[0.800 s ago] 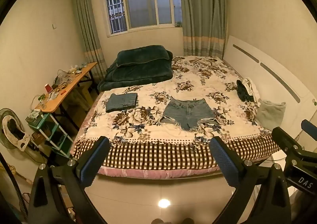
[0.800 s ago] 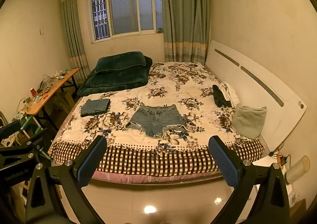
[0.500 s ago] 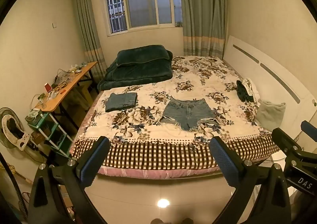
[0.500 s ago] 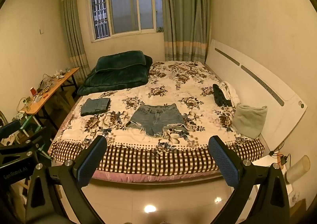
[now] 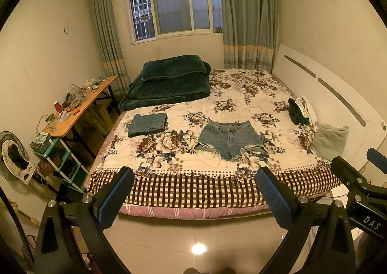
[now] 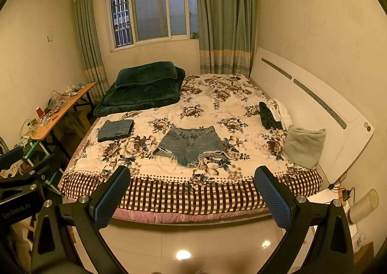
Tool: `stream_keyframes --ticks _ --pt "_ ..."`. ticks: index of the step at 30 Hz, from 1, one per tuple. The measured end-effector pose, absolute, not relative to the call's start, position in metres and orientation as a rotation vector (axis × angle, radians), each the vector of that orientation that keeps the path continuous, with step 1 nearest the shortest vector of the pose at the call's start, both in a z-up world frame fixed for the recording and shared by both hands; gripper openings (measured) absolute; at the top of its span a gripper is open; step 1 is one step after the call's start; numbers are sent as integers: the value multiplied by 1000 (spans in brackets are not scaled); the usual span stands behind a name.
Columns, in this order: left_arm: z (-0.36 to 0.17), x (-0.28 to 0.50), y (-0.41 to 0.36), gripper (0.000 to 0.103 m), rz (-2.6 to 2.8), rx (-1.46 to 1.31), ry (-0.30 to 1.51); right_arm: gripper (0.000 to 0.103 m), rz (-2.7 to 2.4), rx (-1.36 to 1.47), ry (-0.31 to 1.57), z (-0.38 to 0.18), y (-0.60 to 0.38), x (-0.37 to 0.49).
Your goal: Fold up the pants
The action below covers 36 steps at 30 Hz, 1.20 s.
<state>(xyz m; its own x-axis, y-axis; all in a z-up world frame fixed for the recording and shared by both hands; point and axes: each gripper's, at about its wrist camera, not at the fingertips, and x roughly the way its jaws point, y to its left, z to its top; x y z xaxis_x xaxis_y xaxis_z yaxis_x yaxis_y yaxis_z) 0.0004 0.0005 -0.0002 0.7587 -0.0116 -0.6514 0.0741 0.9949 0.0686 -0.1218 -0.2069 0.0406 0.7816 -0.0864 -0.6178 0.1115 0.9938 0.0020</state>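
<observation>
Here, frayed denim shorts lie flat and unfolded; both tools gape wide, empty.

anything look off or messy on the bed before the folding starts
Mostly tidy. The denim shorts lie flat and unfolded with frayed, ragged hems. A dark and a white garment sit crumpled near the headboard.

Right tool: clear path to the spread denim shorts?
Probably yes. The right tool hangs open over the floor, short of the bed; the denim shorts lie flat near the bed's front edge with nothing between.
</observation>
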Motion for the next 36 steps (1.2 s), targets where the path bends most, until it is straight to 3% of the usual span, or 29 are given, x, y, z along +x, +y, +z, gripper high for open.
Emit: stream_keyframes --ticks 36 --pt "0 1 1 103 -46 91 705 103 -104 44 667 40 -209 -123"
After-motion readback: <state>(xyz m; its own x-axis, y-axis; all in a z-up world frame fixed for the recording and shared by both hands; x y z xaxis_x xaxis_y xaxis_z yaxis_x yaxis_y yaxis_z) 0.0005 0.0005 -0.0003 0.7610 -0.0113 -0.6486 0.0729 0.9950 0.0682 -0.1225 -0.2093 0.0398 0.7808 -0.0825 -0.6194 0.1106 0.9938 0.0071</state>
